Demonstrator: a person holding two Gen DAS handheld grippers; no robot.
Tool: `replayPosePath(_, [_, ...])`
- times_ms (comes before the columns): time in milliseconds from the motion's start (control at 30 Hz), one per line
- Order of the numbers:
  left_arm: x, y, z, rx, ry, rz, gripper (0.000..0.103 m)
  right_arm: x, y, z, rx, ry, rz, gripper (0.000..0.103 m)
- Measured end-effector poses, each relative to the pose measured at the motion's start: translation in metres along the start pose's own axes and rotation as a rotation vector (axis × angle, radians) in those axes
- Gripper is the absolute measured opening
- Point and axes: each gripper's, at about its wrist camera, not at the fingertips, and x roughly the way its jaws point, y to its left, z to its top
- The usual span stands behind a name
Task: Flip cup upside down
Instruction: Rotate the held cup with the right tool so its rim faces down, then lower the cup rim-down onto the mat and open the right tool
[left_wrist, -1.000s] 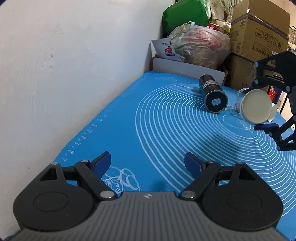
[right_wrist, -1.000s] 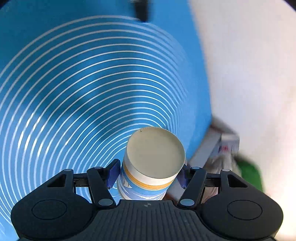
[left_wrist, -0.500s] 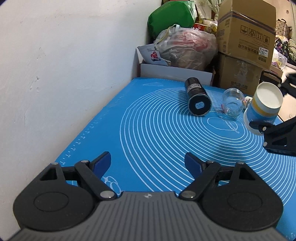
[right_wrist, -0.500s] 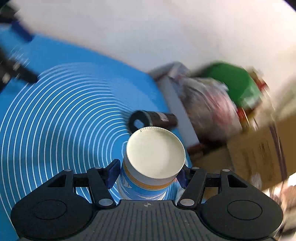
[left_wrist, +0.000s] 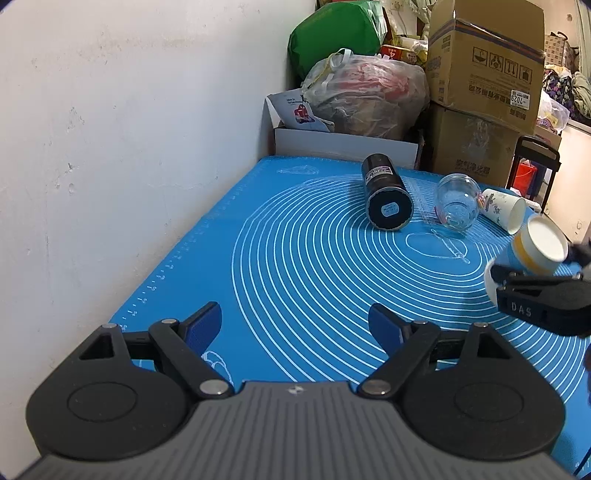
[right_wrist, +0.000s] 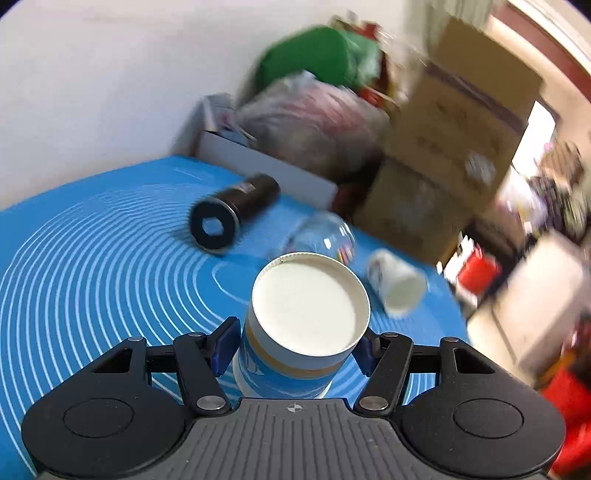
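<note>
L gripper (left_wrist: 295, 325): nearest item in left wrist view; blue pads spread wide apart, nothing btwn them; low over the near part of the mat, close to its wall-side edge.
R gripper (right_wrist: 293, 341): blue pads pressed on opposite sides of the cup, clamped on its lower body; from the left wrist view it sits at the mat's right side, black body marked "DAS".
Cup (right_wrist: 303, 325): paper, white w/ blue base band & yellow stripe; held in R gripper, flat white bottom facing the right wrist cam, tilted; also seen from the left wrist view (left_wrist: 532, 247) at the mat's right edge. Whether its rim touches the mat: cannot tell.
Mat (left_wrist: 314, 258): blue silicone, white concentric rings & ruler marks along edges; carries all items.
Black bottle (left_wrist: 386, 197): cylinder, lying on its side toward the far edge of the mat, end cap facing the cams; label on its side.
Glass jar (left_wrist: 456, 206): clear, on its side, just beside the bottle, on the side away from the wall.
2nd paper cup (left_wrist: 504, 208): white w/ print, lying on its side near the far right corner, just beyond the jar.
White box (left_wrist: 343, 146): off the mat's far edge, against the wall.
Plastic bag (left_wrist: 369, 92): translucent, full, above the white box.
Green bundle (left_wrist: 332, 37): behind the bag, in the corner.
Cardboard boxes (left_wrist: 484, 85): two stacked, right of the bag.
Wall (left_wrist: 129, 129): white, scuffed, along the mat's left edge.
</note>
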Motion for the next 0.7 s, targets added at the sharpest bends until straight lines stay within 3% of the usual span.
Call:
replayPosePath(133, [0.000, -0.001, -0.001, 0.001, 0.003, 0.002, 0.086, 0.013, -0.006, -0.013, 0.089, 0.046, 0.000, 0.060])
replayPosePath(467, [0.004, -0.009, -0.002, 0.004, 0.017, -0.002, 0.086, 0.014, -0.011, -0.023, 0.135, 0.031, -0.013, 0.061])
replayPosePath(533, [0.004, -0.009, -0.001, 0.004, 0.017, 0.002, 0.086, 0.013, -0.012, -0.023, 0.135, 0.034, -0.014, 0.068])
replayPosePath(700, [0.005, -0.011, -0.001, 0.007, 0.020, 0.000, 0.086, 0.013, -0.013, -0.022, 0.133, 0.033, -0.011, 0.072])
